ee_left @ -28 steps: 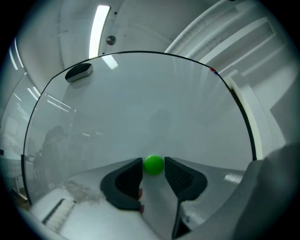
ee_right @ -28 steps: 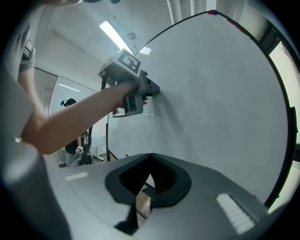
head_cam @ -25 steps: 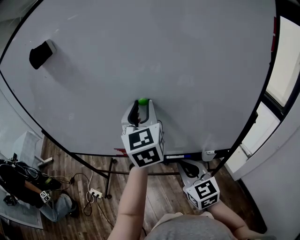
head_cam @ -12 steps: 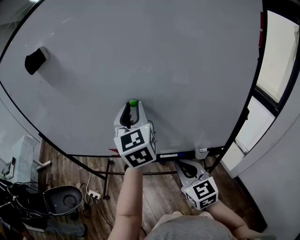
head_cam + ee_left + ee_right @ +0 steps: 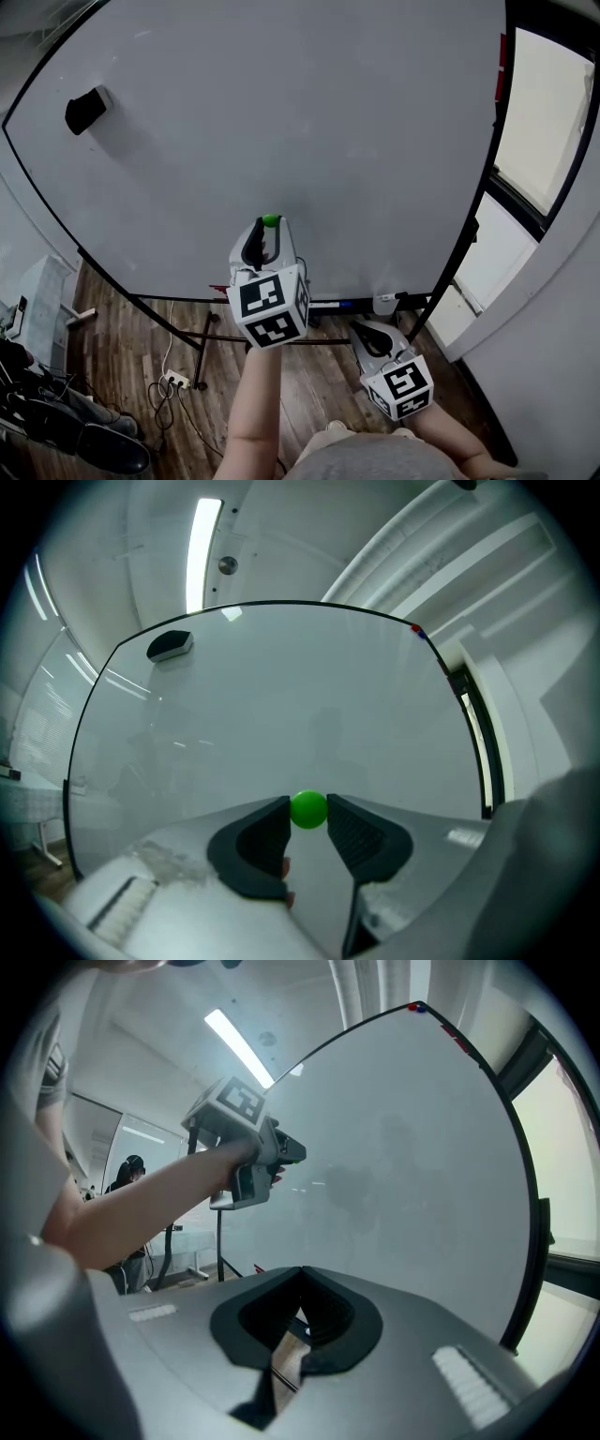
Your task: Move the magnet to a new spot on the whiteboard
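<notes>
The green magnet (image 5: 271, 221) is a small ball at the lower middle of the whiteboard (image 5: 328, 141). My left gripper (image 5: 271, 231) points level at the board. Its jaws have just been closing and both pads now press on the magnet (image 5: 308, 809). Whether the magnet still touches the board I cannot tell. My right gripper (image 5: 367, 330) hangs low at the right, below the board's bottom edge. It is shut with nothing between its jaws (image 5: 300, 1274). The right gripper view shows the left gripper (image 5: 292, 1152) from the side, close to the whiteboard (image 5: 403, 1166).
A black eraser (image 5: 84, 110) sticks to the board's upper left. Markers lie in the tray (image 5: 347, 305) under the board. A window (image 5: 544, 122) stands at the right. A power strip (image 5: 173, 381) and dark clutter (image 5: 56, 422) lie on the wood floor at the left.
The left jaws narrowed onto the green magnet. That gripper then slid a little down and left in the head view with the magnet. The right gripper drifted slightly.
</notes>
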The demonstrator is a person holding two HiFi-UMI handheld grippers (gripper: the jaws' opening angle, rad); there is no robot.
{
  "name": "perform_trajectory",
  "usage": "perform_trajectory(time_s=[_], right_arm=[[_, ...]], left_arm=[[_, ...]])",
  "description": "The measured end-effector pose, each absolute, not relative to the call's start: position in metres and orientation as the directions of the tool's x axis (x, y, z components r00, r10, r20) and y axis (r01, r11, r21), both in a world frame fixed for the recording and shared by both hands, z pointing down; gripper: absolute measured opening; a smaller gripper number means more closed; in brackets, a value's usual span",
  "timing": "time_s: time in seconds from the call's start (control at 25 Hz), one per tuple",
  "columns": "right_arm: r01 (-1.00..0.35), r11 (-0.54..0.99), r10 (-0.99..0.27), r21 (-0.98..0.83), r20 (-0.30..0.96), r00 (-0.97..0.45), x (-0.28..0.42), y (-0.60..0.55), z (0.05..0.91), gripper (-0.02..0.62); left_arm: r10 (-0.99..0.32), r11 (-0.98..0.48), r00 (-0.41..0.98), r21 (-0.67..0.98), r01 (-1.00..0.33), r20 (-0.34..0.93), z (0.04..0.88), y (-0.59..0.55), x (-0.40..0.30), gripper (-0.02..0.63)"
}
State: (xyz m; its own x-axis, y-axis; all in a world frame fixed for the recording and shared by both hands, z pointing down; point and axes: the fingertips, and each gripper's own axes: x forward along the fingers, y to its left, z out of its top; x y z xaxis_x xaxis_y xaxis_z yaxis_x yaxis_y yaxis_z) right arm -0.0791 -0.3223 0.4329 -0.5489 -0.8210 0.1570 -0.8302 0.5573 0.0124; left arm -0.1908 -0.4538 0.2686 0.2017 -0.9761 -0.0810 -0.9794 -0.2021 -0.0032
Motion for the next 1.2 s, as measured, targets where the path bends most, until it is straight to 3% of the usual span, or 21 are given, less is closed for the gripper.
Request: perform_trajectory(time_s=[0.76, 1.2], right_arm=[[-0.805, 0.592, -0.798, 0.035, 0.167, -0.579, -0.029, -0.252, 0.422, 0.002], [-0.843, 0.537, -0.834, 0.036, 0.175, -0.523, 0.017, -0.238, 0.425, 0.002]], left_arm=[[-0.982, -0.19, 0.19, 0.023, -0.982, -0.008, 0.301, -0.347, -0.158, 0.136], [-0.968, -0.251, 0.25, 0.02, -0.968, -0.029, 0.295, -0.346, -0.105, 0.135]])
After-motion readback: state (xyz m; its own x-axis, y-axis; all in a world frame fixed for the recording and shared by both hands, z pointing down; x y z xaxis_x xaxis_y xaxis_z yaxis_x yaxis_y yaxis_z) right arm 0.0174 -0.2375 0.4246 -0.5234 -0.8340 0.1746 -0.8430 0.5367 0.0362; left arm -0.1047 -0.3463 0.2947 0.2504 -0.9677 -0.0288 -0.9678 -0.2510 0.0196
